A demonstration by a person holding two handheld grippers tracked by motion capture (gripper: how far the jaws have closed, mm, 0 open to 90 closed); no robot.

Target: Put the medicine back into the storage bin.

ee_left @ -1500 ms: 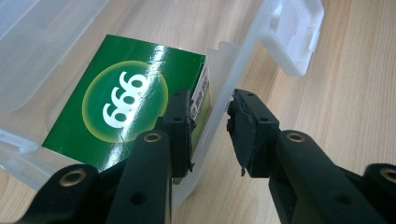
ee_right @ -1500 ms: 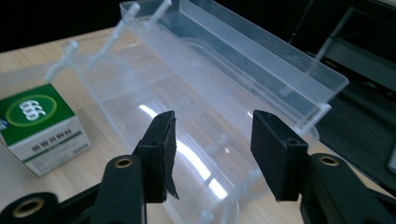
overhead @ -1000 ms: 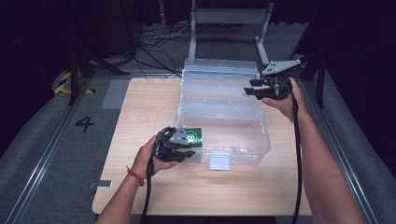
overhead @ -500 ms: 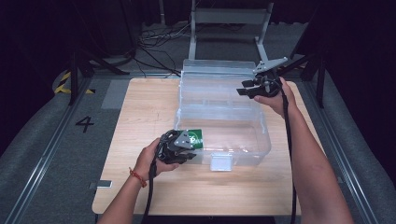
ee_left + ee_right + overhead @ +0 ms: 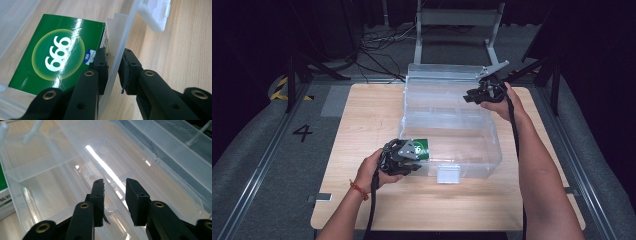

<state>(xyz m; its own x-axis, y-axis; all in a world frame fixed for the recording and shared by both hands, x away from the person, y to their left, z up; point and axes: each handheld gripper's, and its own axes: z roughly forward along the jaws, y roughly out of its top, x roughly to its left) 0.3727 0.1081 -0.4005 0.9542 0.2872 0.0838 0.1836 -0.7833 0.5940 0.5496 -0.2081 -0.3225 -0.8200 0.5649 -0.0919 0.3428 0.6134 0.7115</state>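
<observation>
Since a second ago the right gripper [image 5: 472,95] has come inward and down over the clear box [image 5: 472,150], jaws closing, nothing between them. Nearer, the left gripper [image 5: 113,66] pinches the box's front wall beside the green carton [image 5: 57,53] inside, on the surface [image 5: 357,125].

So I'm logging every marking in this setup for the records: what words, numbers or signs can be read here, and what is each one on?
"666" in white, on the green box inside the clear plastic bin.
"999" on a small blue patch at that box's edge.
"4" painted on the grey floor left of the table.
Fine print on the box's white side: too small to read.
</observation>
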